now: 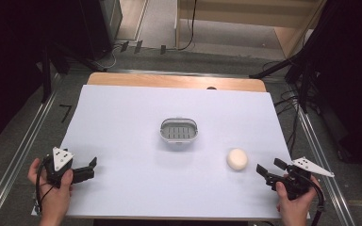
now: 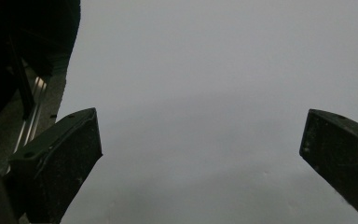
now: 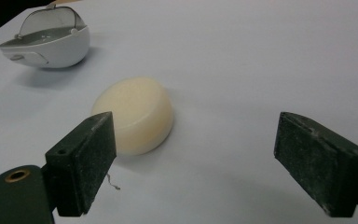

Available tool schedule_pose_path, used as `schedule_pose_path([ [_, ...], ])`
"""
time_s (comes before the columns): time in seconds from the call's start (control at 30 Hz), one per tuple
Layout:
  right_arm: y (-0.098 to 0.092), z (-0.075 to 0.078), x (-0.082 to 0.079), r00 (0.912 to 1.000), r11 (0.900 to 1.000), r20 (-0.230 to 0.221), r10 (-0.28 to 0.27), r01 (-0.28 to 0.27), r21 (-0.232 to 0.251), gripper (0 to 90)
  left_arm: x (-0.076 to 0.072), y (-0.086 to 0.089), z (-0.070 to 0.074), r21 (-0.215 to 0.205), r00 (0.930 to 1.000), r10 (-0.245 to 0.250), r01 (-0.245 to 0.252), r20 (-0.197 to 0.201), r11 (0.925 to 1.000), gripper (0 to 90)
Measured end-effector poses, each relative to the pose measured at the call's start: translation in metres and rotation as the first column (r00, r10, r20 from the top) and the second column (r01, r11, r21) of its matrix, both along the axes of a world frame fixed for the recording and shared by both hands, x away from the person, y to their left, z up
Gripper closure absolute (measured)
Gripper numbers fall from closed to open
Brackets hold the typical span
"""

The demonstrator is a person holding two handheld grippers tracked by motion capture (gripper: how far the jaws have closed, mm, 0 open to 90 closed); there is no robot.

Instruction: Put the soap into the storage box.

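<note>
A cream round soap bar [image 1: 237, 159] lies on the white table cover, right of centre. A white and grey soap dish [image 1: 178, 130] sits at the middle of the table. My right gripper [image 1: 267, 168] is open near the right front edge, just right of the soap. In the right gripper view the soap [image 3: 137, 115] lies just beyond the left jaw, and the dish [image 3: 46, 40] is farther off at the upper left. My left gripper [image 1: 92, 165] is open at the front left, over bare cover, with nothing between its jaws [image 2: 200, 149].
The white cover [image 1: 122, 108] spans most of a wooden table [image 1: 169, 81]. Metal rails [image 1: 19, 155] run along both sides of the table. Black stands and cables [image 1: 301, 80] are at the back right, on the floor.
</note>
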State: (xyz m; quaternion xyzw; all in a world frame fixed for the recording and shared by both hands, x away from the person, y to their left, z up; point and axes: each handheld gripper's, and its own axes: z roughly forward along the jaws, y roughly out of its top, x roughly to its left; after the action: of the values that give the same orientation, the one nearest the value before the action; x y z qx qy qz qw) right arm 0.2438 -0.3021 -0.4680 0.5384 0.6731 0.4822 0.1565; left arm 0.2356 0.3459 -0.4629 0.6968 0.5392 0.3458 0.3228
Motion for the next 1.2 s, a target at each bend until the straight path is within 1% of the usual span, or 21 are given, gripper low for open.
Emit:
schedule_pose_path([
  [0.07,0.004,0.002,0.0,1.0,1.0,0.001,0.006,-0.006,-0.005,13.0,-0.001,0.001,0.0,-0.004,1.0,0.005,-0.005,-0.001,1.0,0.0],
  [0.2,0.01,0.006,-0.001,0.9997,1.0,0.014,0.017,-0.017,-0.007,13.0,-0.002,0.005,0.0,-0.044,0.9998,0.015,-0.014,0.016,0.9989,0.0],
  [0.27,0.014,0.007,-0.002,0.9996,1.0,0.014,0.025,-0.025,-0.011,13.0,-0.002,0.006,0.0,-0.055,0.9998,0.014,-0.013,0.016,0.9984,0.0],
  [0.33,0.018,0.007,-0.001,0.9993,0.999,0.014,0.035,-0.034,-0.015,13.0,-0.002,0.005,-0.001,-0.049,0.9997,0.017,-0.016,0.015,0.9987,0.2],
  [0.43,0.024,0.007,0.0,0.9989,0.999,0.009,0.046,-0.046,-0.023,12.9,-0.003,0.004,-0.001,-0.041,0.9998,0.005,-0.004,0.019,0.9991,0.2],
  [0.53,0.028,0.008,-0.001,0.9981,0.998,0.009,0.061,-0.06,-0.015,12.9,-0.003,0.004,-0.001,-0.037,0.9996,0.011,-0.01,0.026,0.9993,0.2],
  [0.73,0.038,0.005,0.002,0.9969,0.997,-0.003,0.079,-0.079,-0.014,12.9,-0.002,0.003,-0.001,-0.032,0.9999,0.009,-0.008,0.014,0.9995,0.2],
  [0.97,0.051,-0.001,0.008,0.9967,0.996,-0.029,0.076,-0.077,-0.049,12.9,-0.002,0.003,-0.001,-0.027,0.9999,0.006,-0.005,0.013,0.9996,0.2],
  [1.1,0.055,-0.004,0.011,0.9967,0.996,-0.04,0.071,-0.073,-0.05,12.9,-0.002,0.002,-0.001,-0.024,0.9999,0.004,-0.004,0.012,0.9997,0.2],
  [1.2,0.057,-0.007,0.013,0.9965,0.995,-0.045,0.07,-0.073,-0.061,12.9,-0.002,0.002,-0.001,-0.018,0.9999,0.005,-0.005,0.01,0.9998,0.2],
])
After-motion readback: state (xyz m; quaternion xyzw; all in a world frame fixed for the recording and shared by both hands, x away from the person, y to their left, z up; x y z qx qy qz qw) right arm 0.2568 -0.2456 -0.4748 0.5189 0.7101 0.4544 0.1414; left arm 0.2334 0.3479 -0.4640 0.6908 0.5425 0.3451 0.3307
